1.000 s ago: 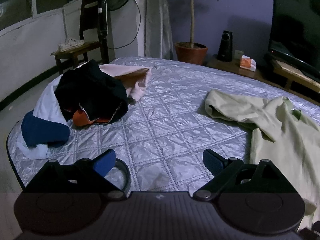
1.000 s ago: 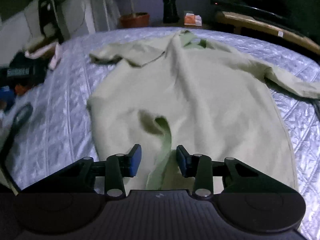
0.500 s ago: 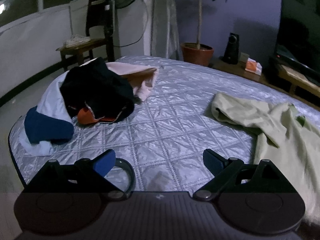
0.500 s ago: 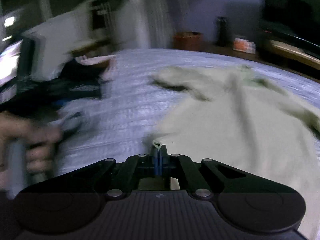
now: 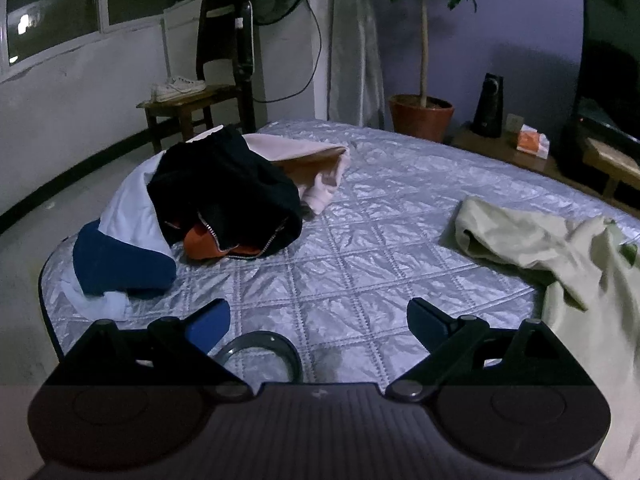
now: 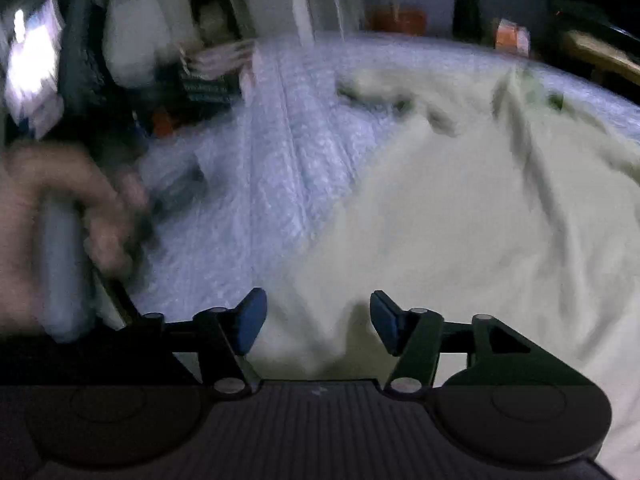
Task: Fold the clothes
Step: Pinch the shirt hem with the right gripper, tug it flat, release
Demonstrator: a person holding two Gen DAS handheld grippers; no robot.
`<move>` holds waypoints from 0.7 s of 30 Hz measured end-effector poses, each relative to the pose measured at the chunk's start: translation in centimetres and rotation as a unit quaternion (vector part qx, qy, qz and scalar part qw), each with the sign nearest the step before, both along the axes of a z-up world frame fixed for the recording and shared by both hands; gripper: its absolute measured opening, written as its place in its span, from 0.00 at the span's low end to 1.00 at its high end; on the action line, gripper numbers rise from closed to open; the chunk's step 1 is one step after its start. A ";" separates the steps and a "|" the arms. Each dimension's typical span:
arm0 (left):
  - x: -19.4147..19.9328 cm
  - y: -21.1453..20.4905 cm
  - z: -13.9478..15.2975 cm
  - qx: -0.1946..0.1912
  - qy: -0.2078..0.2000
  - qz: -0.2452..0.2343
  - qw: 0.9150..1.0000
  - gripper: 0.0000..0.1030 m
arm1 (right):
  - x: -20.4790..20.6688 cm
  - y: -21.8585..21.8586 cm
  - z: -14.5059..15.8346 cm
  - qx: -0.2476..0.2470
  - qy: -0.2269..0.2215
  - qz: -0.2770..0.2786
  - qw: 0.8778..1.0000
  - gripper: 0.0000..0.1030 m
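**Letting go of the shirt hem**

On the left of the bed [image 5: 360,240] sits a pile [image 5: 208,208] of dark, white and pink clothes, not folded yet. The left gripper [image 5: 318,314] hangs over bare quilt, jaws wide, holding nothing. A hand [image 6: 60,216] holds its handle.

To the right lies the pale green shirt [image 6: 460,220], spread flat. The right gripper [image 6: 316,320] is over its near hem, jaws opening, cloth below them but not pinched.

To do this well, I think: let the hem drop flat, then smooth out wrinkles before folding.

The shirt runs long from near hem to far collar, which points away, toward the TV side.
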State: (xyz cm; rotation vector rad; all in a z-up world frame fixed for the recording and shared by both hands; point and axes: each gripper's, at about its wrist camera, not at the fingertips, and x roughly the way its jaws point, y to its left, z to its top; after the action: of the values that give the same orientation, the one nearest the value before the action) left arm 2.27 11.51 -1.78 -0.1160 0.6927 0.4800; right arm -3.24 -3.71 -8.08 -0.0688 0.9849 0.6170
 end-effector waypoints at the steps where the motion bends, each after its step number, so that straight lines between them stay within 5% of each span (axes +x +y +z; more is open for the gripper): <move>1: 0.0 0.2 0.0 -0.003 0.002 0.002 1.000 0.91 | 0.0 0.1 0.1 0.006 0.007 0.031 0.999 0.62; 4: 0.0 1.1 -0.2 -0.009 0.008 0.020 1.000 0.91 | 2.0 -1.1 1.2 0.058 0.030 0.030 0.997 0.59; 8: 0.2 2.5 -0.7 -0.034 0.022 0.043 0.998 0.91 | 9.3 -4.0 3.0 0.118 -0.006 -0.098 0.988 0.61; 12: 0.5 2.6 -1.0 -0.045 0.028 0.037 0.998 0.91 | 17.2 -4.1 4.0 0.088 -0.070 -0.140 0.984 0.65; 21: 1.2 1.3 -1.3 -0.061 0.035 0.005 0.998 0.91 | 26.1 -2.8 1.1 0.030 -0.086 -0.109 0.990 0.69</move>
State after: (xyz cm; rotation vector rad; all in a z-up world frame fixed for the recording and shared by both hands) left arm 3.46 12.83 -3.11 -0.2183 0.7901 0.4536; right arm 22.83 -6.48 -7.02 0.0398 0.7938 0.4312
